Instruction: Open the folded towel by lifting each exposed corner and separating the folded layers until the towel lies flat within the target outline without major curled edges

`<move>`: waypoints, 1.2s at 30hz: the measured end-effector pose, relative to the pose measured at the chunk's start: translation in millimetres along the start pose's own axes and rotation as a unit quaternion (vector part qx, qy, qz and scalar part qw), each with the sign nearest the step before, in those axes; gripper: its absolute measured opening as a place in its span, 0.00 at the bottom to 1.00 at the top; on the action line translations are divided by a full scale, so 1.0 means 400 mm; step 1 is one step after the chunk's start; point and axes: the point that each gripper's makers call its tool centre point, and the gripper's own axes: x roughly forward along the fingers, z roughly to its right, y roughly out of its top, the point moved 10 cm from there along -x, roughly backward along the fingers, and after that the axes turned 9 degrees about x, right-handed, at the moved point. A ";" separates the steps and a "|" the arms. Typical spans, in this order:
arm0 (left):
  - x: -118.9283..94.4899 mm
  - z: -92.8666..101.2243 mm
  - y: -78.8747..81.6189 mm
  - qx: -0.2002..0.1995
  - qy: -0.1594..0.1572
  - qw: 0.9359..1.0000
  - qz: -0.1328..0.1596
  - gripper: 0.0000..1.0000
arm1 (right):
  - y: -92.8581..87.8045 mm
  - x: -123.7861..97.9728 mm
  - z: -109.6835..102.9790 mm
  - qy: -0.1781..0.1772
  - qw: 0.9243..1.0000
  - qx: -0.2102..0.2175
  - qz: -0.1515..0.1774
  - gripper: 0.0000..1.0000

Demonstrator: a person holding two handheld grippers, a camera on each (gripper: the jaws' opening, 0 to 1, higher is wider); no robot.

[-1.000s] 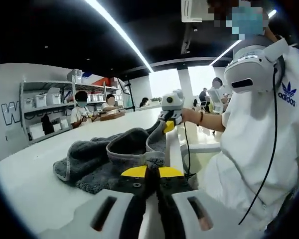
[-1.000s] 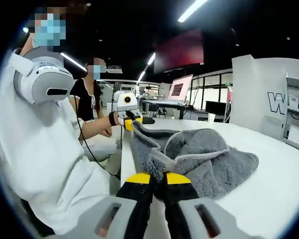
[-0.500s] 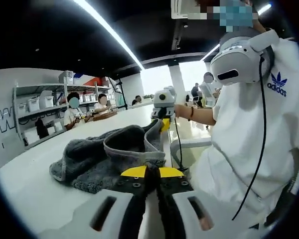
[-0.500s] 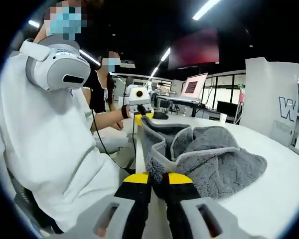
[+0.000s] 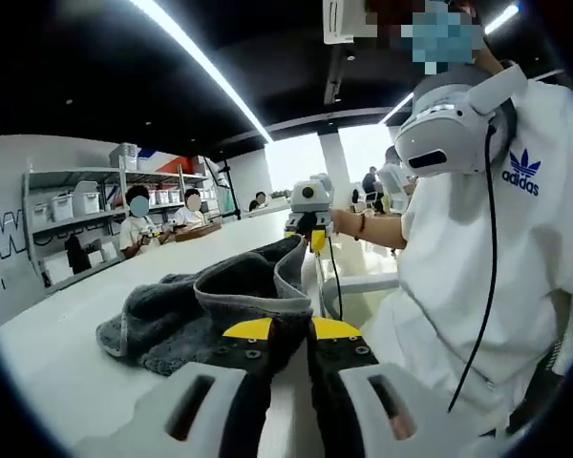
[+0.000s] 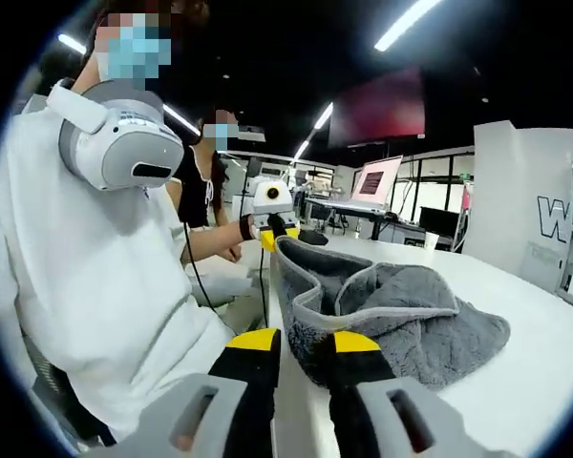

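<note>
So the grey towel (image 5: 205, 305) is sitting on the white worktop (image 5: 57, 372), right at the edge nearest the person, still bunched up and nowhere near flat. It's stretched between the two claws, with the near hem pulled up into a sort of ridge and the fluffy rest slumped on the worktop behind it.

In the left gripper view, the left claw (image 5: 288, 336) has its yellow-tipped jaws a bit apart with the towel's hemmed corner sitting between them. I can't tell if it's actually pinching the fabric or just loose around it. Further along the same edge, the right claw (image 5: 308, 229) is up at the far corner of the towel, touching it.

Same story in the right gripper view: the right claw (image 6: 301, 345) has its jaws slightly parted, the towel (image 6: 401, 310) edge is in the gap, and I can't tell whether it's gripping. The left claw (image 6: 275, 225) is at the far end of the raised hem.

The person (image 6: 95, 286), in a white shirt, sits just beside the worktop (image 6: 516, 382) edge.
</note>
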 end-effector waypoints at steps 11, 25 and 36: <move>-0.010 -0.012 0.029 -0.016 0.022 0.998 0.054 0.14 | 0.012 -0.018 0.001 0.011 1.000 0.002 0.023 0.21; 0.016 -0.011 0.028 -0.020 0.052 0.998 0.012 0.23 | 0.051 -0.030 0.003 -0.032 0.998 -0.012 0.051 0.22; 0.035 -0.008 0.021 -0.053 0.054 0.996 -0.040 0.26 | 0.055 -0.034 0.032 -0.071 0.996 -0.007 0.052 0.23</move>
